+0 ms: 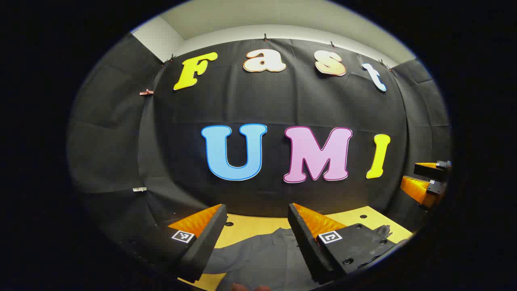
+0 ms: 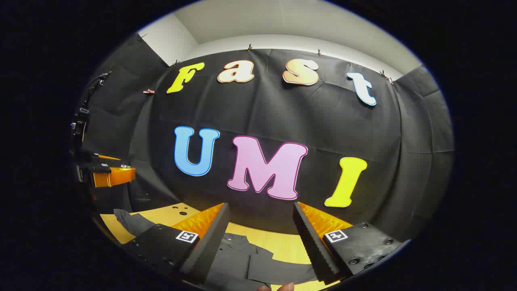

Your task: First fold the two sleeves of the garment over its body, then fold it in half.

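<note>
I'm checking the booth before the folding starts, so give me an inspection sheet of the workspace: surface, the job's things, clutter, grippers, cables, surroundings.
Surface: yellow table with small dark holes near its far edge.
Job's things: grey garment lies spread on the table; one sleeve reaches out sideways, not yet folded over the body.
Clutter: nothing seen.
Grippers: left gripper open, raised above the garment, holding nothing; right gripper open, raised above it, holding nothing.
Cables: nothing seen on the table.
Surroundings: black cloth wall clipped along its top, pale wall above it.

One grey garment [image 1: 258, 258], one yellow table [image 1: 250, 226], two hand-held grippers [image 1: 254, 238] [image 2: 260, 238].
</note>
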A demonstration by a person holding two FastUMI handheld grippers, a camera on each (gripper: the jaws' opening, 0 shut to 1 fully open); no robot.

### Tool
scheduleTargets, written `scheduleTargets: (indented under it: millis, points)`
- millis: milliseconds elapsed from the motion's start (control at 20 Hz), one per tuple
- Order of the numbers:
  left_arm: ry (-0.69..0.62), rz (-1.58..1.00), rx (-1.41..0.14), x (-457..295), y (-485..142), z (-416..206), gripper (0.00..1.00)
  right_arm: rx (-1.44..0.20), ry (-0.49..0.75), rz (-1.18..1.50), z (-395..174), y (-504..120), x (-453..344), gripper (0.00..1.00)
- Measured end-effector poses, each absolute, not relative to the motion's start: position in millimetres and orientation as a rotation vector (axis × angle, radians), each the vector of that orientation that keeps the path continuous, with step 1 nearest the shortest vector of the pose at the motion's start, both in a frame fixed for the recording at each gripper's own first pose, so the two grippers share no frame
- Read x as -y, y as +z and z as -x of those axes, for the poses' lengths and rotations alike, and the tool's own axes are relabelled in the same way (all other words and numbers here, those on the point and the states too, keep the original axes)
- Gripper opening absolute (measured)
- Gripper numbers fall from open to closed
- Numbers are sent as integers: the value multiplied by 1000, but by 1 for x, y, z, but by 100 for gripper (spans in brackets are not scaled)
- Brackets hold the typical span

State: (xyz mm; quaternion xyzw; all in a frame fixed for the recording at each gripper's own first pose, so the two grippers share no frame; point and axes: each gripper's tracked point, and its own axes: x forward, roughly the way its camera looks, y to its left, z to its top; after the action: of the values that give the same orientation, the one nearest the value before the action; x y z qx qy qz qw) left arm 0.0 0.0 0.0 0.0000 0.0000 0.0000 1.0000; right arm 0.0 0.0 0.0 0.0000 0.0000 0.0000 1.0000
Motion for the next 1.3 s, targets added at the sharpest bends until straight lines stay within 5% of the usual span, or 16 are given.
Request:
scheduleTargets:
  millis: [200,500,600,650,800,1300]
  points:
    - [-25,6,-2,9,-4,-3,96,-1,-36,-18,1,-1,12,92]
    - [-62,-30,-11,23,-10,-13,96,-5,-88,-15,15,-9,37,100]
    - [-70,-27,-24,29,-15,-16,96,-13,-104,-7,18,-14,49,100]
    - [-73,-26,-29,32,-15,-17,96,-22,-113,-5,18,-19,56,92]
    - [-73,-31,-34,40,-17,-19,96,-57,-133,-16,14,-32,80,98]
    - [-12,-49,-45,67,-15,-5,96,-234,-217,-2,-17,-145,186,98]
